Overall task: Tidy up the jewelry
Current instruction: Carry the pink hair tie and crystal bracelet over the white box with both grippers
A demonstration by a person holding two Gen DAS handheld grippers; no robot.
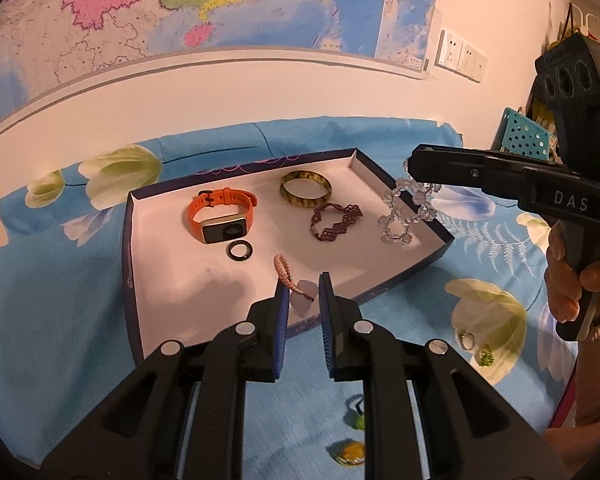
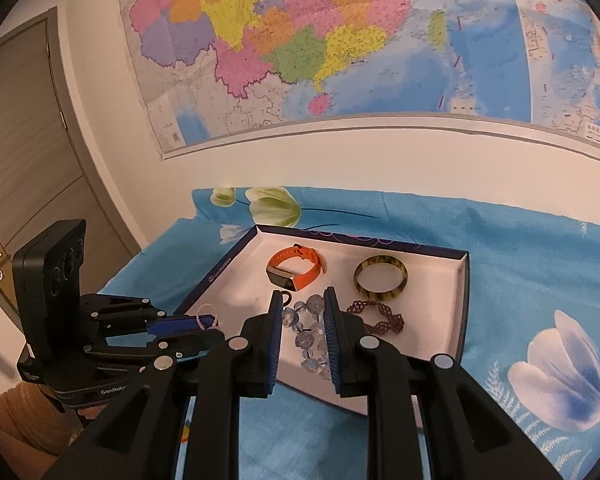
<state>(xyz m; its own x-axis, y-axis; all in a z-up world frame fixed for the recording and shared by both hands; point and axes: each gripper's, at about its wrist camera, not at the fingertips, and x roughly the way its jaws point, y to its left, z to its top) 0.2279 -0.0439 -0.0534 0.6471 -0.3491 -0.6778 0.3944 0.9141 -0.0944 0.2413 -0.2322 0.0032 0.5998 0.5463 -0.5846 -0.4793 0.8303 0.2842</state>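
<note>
In the left wrist view, the left hand-held gripper (image 1: 304, 288) is clenched on a pink braided cord (image 1: 286, 276) with a pale stone, held over the near edge of a shallow box lid (image 1: 130, 240) on a blue flowered cloth (image 1: 60, 300). Inside the lid lie an orange watch (image 1: 220, 216), a black ring (image 1: 239, 249), a mottled bangle (image 1: 306, 190) and a dark red woven bracelet (image 1: 336, 222). The right hand-held gripper (image 1: 414, 168) grasps a clear bead bracelet (image 1: 408, 212), which dangles over the lid's right side. Small rings (image 1: 476, 346) lie on the cloth nearby.

In the right wrist view, the right hand-held gripper (image 2: 302, 312) is clamped on the bead bracelet (image 2: 310, 332) above the lid (image 2: 462, 304); the left hand-held gripper (image 2: 214, 326) sits at the lid's left edge.
</note>
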